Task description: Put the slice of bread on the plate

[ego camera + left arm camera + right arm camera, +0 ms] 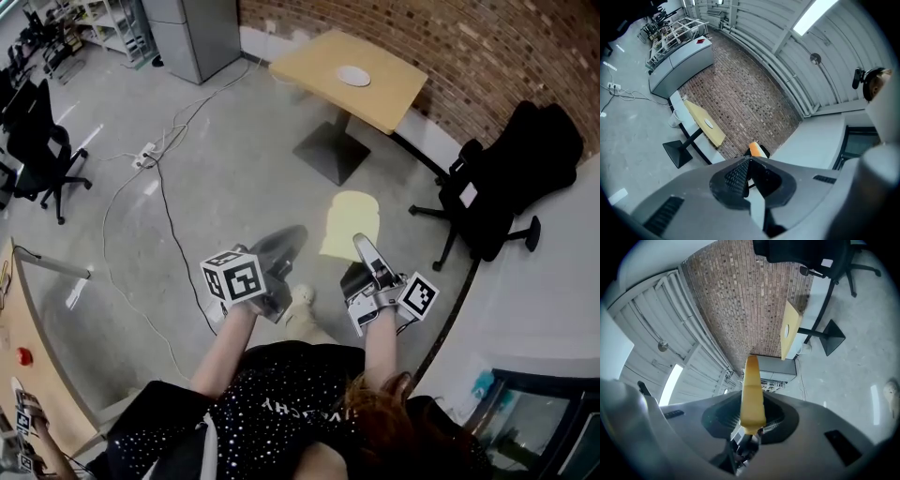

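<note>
Two tools show. The right tool (751,427) is clenched on the near edge of the slice of bread (751,390), which juts forward over the floor. The left tool (749,161) is closed and empty. The plate (353,76) sits on the bench (389,94), well ahead. Best to carry the slice steadily, lower it flat onto the plate, then release.

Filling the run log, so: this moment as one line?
right tool: shut on slice of bread | left tool: shut, empty | plate: bare, on yellow table
</note>
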